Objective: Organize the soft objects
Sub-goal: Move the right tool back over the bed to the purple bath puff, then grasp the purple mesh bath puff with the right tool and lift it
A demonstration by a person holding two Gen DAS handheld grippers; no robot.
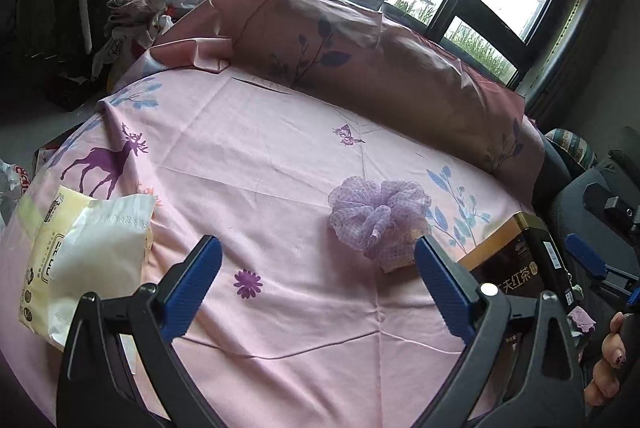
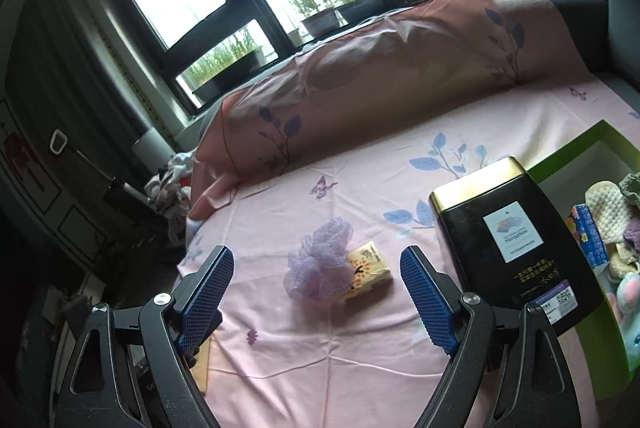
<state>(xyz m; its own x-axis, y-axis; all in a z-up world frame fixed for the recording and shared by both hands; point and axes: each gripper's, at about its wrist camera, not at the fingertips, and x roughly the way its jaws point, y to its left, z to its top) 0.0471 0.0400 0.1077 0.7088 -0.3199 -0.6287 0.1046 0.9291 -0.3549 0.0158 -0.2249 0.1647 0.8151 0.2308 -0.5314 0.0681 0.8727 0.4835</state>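
A purple mesh bath pouf lies on the pink sheet, resting against a small yellow tissue pack that peeks out under it in the left wrist view. My left gripper hovers open above the sheet, the pouf just beyond its right finger. My right gripper is open too, with the pouf and the pack ahead between its fingers, untouched. A large yellow and white tissue pack lies at the left edge. A green box at the right holds several soft items.
A black and gold tea tin stands between the pouf and the green box. A pink pillow runs along the far side below the windows. A clothes pile sits far left. A person's fingers show lower right.
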